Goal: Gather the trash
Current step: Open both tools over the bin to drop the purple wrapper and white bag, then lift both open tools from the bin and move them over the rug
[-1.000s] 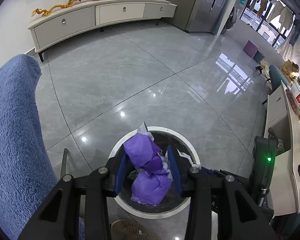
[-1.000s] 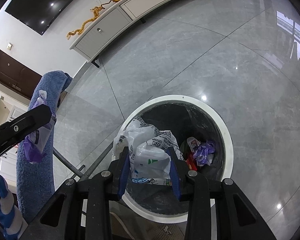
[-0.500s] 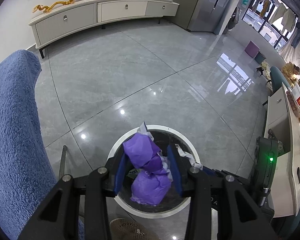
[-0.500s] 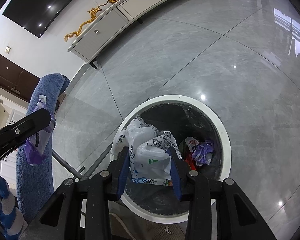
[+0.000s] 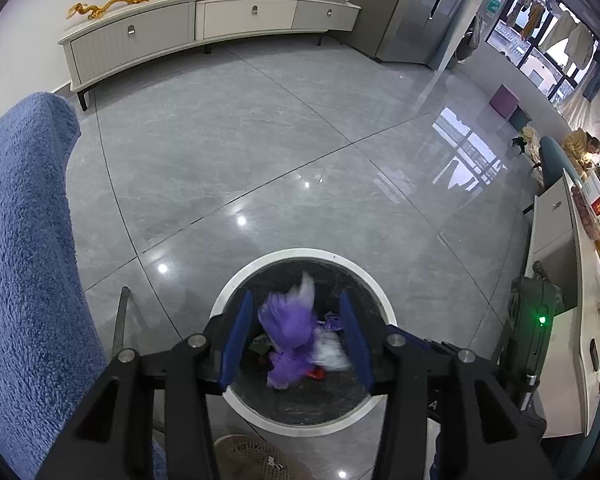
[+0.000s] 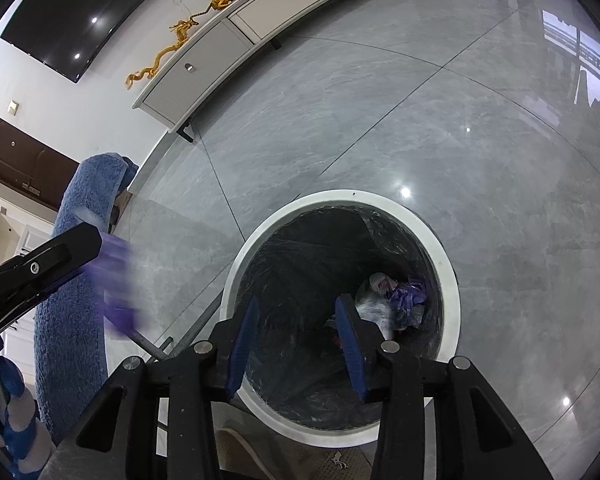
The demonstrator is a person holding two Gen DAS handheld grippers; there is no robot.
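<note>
A round white-rimmed bin with a black liner stands on the grey floor; it also shows in the right wrist view. My left gripper is open above it, and a blurred purple bag is falling between its fingers. The same bag shows as a purple blur under the left gripper in the right wrist view. My right gripper is open and empty over the bin mouth. White and purple trash lies at the bin's bottom.
A blue fuzzy cover drapes furniture at the left. A low white sideboard stands along the far wall. A white desk and a dark device with a green light are at the right.
Both grippers opened. The white plastic bag dropped from the right gripper into the bin. The purple bag slipped out of the left gripper and is falling.
</note>
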